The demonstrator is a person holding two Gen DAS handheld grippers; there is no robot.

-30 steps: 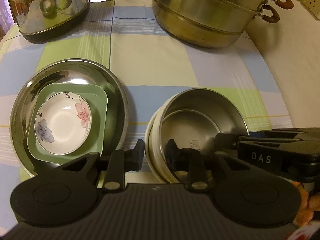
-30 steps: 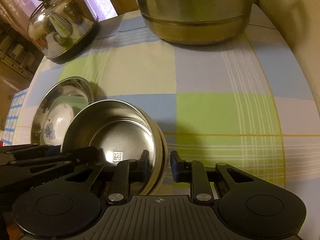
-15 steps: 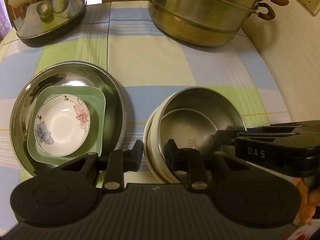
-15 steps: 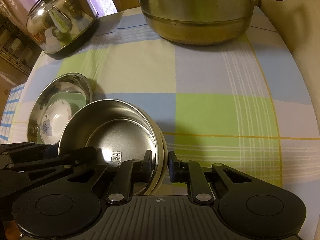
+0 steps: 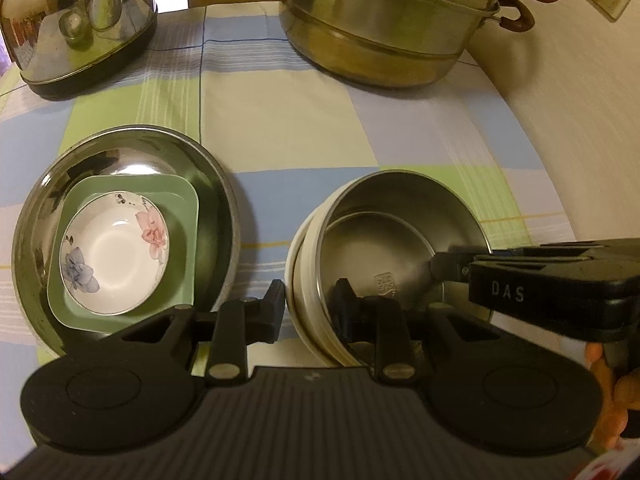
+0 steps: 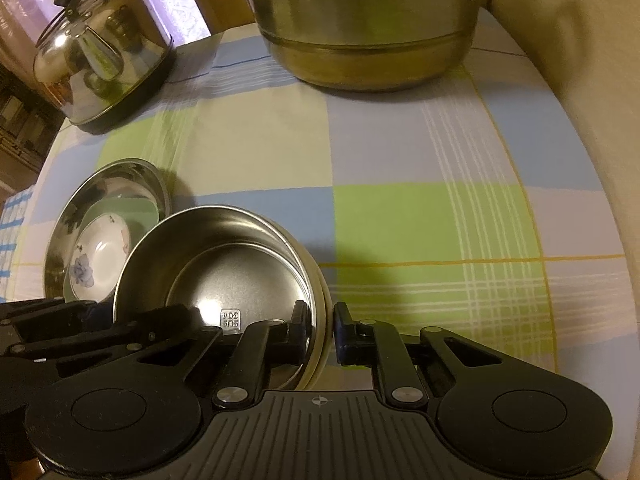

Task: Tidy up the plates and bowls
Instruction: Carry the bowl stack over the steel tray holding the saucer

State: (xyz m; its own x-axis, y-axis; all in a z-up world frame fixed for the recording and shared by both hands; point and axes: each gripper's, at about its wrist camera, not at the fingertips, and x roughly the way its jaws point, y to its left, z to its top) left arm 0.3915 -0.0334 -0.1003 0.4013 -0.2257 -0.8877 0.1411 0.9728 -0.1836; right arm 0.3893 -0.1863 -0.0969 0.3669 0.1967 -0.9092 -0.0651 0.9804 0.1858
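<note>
Straddling opposite rims of the nested steel bowl (image 5: 400, 240) beside the plate stack (image 5: 120, 232), the left gripper (image 5: 310, 312) grips the near-left rim while the right gripper (image 6: 320, 328) is closing on the right rim.

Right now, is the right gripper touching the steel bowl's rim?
Cannot tell. In the right wrist view the closing right gripper straddles the steel bowl rim, but pad contact is not plain.
</note>
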